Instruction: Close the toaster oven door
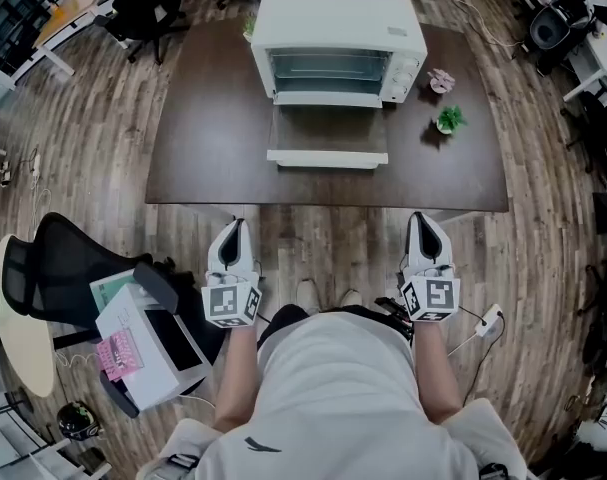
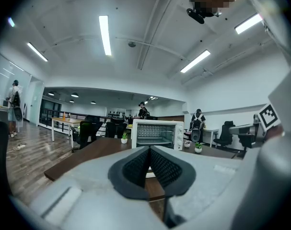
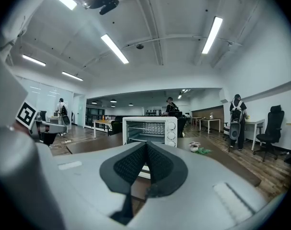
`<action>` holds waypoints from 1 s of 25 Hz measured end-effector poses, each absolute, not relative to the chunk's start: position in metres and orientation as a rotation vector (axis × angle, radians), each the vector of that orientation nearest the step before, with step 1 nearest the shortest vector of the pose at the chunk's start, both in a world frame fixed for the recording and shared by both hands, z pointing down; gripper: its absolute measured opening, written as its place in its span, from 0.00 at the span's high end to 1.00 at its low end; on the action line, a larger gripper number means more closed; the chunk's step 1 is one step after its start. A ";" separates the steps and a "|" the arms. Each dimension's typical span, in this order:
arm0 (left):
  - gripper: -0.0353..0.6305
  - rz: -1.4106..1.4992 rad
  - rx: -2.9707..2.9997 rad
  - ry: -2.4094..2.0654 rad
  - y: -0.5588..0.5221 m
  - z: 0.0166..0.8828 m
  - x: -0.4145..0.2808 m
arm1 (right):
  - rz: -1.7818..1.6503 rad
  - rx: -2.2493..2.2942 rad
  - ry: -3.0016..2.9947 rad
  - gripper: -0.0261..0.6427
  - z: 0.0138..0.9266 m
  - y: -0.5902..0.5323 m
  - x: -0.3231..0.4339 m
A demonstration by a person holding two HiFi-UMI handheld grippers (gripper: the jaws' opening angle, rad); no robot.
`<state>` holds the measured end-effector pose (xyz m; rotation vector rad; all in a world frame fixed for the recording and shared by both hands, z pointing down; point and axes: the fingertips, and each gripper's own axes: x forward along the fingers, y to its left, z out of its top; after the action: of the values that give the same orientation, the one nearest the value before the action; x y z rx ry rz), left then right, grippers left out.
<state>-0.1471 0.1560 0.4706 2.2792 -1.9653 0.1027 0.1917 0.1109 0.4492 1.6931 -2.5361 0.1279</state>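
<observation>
A white toaster oven [image 1: 338, 43] stands at the back middle of a dark brown table [image 1: 203, 158]. Its door [image 1: 328, 138] hangs open, folded flat toward me, with the white handle [image 1: 327, 158] at its near edge. The oven [image 2: 157, 134] shows ahead in the left gripper view, and the oven [image 3: 150, 130] shows again in the right gripper view. My left gripper [image 1: 233, 230] is shut and empty, held short of the table's front edge. My right gripper [image 1: 423, 223] is also shut and empty, level with the left.
Two small potted plants [image 1: 446, 101] sit on the table right of the oven. A black office chair [image 1: 68, 268] and a white box [image 1: 148, 343] stand on the wood floor at my left. Several people [image 2: 198, 123] and desks fill the room beyond.
</observation>
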 end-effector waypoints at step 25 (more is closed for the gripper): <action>0.94 0.148 2.282 -1.891 0.072 0.493 -0.185 | 0.166 1.718 -2.486 0.96 0.460 0.040 0.156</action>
<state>-0.1848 0.0724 0.4928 2.2820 -1.8907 0.1479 0.1558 0.0397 0.4601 1.7176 -2.4857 0.1664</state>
